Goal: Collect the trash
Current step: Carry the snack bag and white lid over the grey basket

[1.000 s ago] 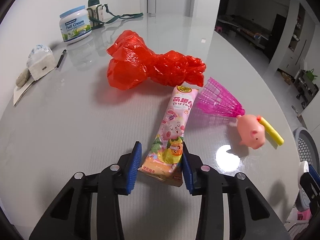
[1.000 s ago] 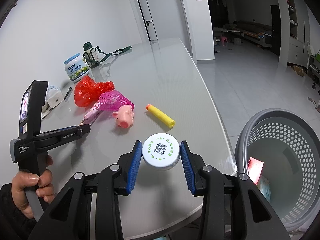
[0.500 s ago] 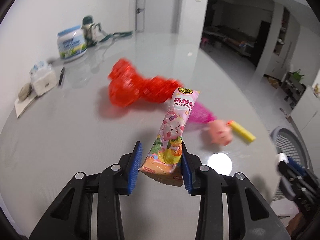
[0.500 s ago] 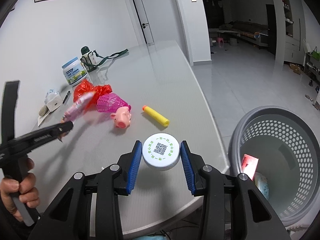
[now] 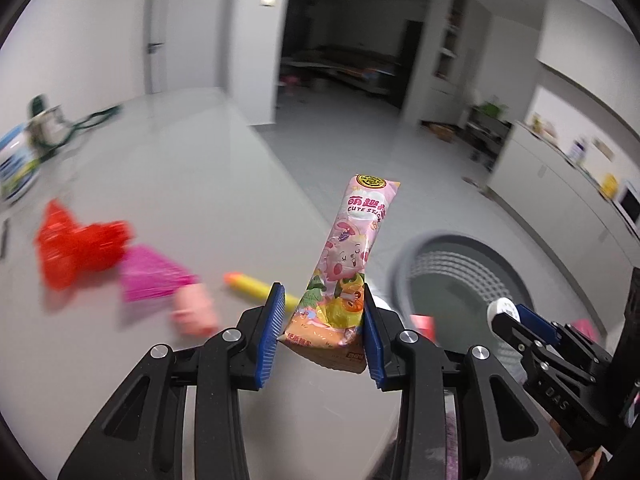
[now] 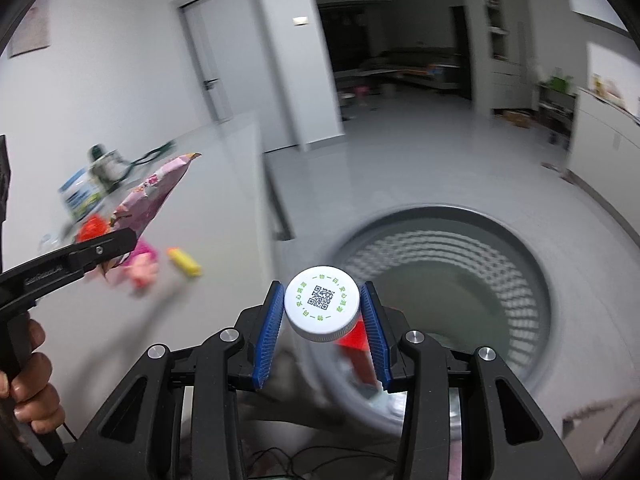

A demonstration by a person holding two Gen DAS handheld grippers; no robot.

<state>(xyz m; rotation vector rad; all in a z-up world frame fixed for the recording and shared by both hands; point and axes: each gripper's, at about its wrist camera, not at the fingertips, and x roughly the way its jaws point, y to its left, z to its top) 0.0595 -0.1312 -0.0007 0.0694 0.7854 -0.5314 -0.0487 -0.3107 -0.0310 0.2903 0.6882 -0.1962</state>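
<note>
I grip pink snack wrapper [image 5: 344, 272] left, white round cap [image 6: 322, 306] right | grey perforated basket [image 6: 532, 248] just below | red bag [image 5: 76, 248], toys left.

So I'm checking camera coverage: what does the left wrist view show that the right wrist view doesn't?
Only the left wrist view shows the snack wrapper's printed front, gripped in the left gripper. Only the right wrist view shows the white cap's QR label, held in the right gripper, and the person's hand. Both show the grey basket and yellow foam stick.
</note>
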